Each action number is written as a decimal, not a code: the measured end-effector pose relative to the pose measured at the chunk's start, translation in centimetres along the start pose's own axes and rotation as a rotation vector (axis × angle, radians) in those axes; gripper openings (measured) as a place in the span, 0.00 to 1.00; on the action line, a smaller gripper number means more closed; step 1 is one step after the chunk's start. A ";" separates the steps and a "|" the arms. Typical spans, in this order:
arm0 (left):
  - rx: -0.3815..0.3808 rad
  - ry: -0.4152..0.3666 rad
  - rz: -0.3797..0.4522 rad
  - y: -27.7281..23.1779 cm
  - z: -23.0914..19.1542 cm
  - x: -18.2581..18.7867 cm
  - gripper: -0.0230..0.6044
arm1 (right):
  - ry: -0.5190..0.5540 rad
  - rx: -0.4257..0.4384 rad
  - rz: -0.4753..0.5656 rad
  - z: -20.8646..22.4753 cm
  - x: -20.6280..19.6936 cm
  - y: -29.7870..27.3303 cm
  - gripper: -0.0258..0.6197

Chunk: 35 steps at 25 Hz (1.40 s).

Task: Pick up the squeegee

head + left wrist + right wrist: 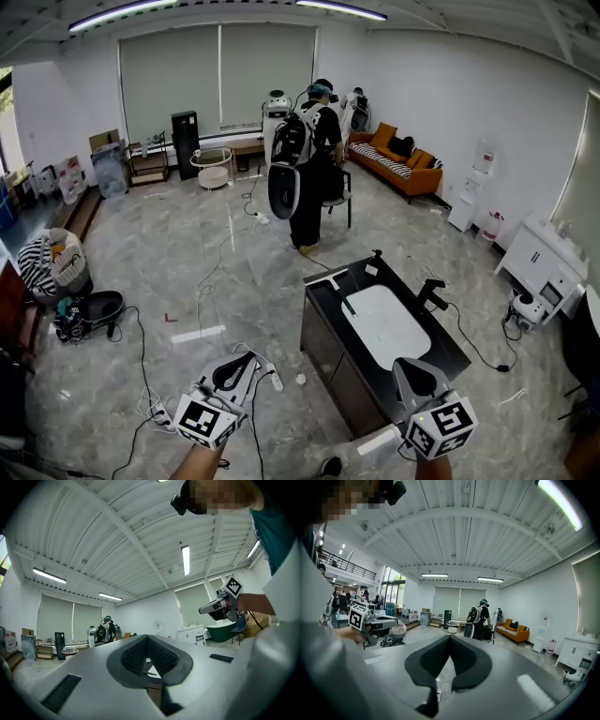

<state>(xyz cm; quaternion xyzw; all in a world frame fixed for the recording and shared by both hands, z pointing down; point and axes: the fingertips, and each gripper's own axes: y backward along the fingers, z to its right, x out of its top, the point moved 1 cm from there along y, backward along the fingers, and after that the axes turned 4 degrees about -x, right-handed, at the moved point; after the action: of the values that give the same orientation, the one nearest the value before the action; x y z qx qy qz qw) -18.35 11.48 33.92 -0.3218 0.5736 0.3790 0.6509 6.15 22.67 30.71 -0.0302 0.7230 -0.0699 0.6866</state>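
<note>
The squeegee (339,292) is lying flat on the far left corner of the black desk (323,345), just beside the white sink (386,325). From here it is looking small: a pale bar across the end and a thin dark handle pointing back toward the sink. I am guessing it is light, with a stiff handle and a soft rubber edge, so it should not be breaking easily. The middle of the handle is looking like the best place to grab, since the bar is wide.

The left gripper (236,367) is hanging over the floor, left of the desk. The right gripper (412,370) is hanging over the near end of the desk. Both are pointing nearly level, well apart from the squeegee. Both pairs of fingers are squeezed together with nothing between them.
</note>
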 end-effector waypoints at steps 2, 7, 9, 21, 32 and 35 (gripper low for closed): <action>0.018 -0.007 -0.015 -0.9 -0.4 0.2 0.04 | -0.008 0.017 0.005 1.0 0.0 -1.4 0.05; 0.077 -0.025 -0.045 -3.3 -0.6 0.5 0.04 | -0.029 0.086 0.016 3.7 0.0 -4.9 0.05; 0.099 -0.038 -0.051 -4.3 -0.7 0.9 0.04 | -0.031 0.117 0.022 4.7 0.0 -6.1 0.05; 0.200 -0.049 -0.085 -10.1 -0.1 0.5 0.04 | -0.041 0.240 0.031 10.5 -0.2 -11.8 0.05; 0.170 -0.079 -0.129 -14.8 -0.9 0.2 0.04 | -0.102 0.222 0.034 14.4 -1.6 -14.1 0.05; 0.137 -0.063 -0.117 -16.5 -2.4 -0.8 0.04 | -0.101 0.185 0.015 14.8 -2.4 -15.0 0.05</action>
<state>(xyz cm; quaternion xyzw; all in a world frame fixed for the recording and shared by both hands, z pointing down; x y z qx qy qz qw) -5.36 1.02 34.11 -0.2973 0.5575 0.3102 0.7103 20.29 7.26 34.49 0.0352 0.6780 -0.1296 0.7227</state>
